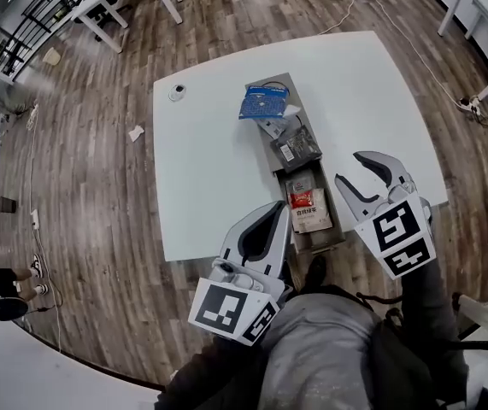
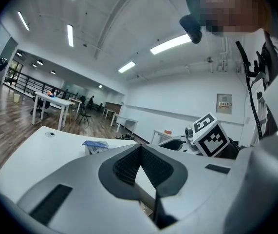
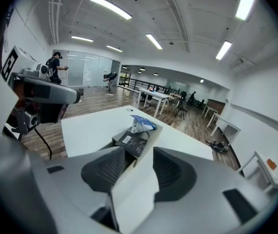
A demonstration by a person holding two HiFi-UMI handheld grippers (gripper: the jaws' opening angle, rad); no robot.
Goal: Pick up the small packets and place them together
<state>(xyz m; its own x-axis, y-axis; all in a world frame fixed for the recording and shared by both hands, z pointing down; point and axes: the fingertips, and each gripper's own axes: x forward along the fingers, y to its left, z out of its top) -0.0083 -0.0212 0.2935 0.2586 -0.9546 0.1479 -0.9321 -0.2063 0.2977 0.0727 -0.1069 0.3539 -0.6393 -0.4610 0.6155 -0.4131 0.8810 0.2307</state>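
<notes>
Blue packet point(image 1: 263, 102), dark packet point(image 1: 295, 149) and red-white packet point(image 1: 308, 207) lie grouped in grey tray point(image 1: 319, 241), as task wants. L gripper point(image 1: 284, 206) closed, empty; R gripper point(image 1: 349, 168) part-open, empty. Both off near table point(image 1: 218, 169) edge.

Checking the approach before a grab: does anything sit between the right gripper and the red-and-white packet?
Nothing visible does. The right gripper, open and empty, is just right of the tray; the red-and-white packet lies uncovered at its near end, past only the tray's low wall.
</notes>
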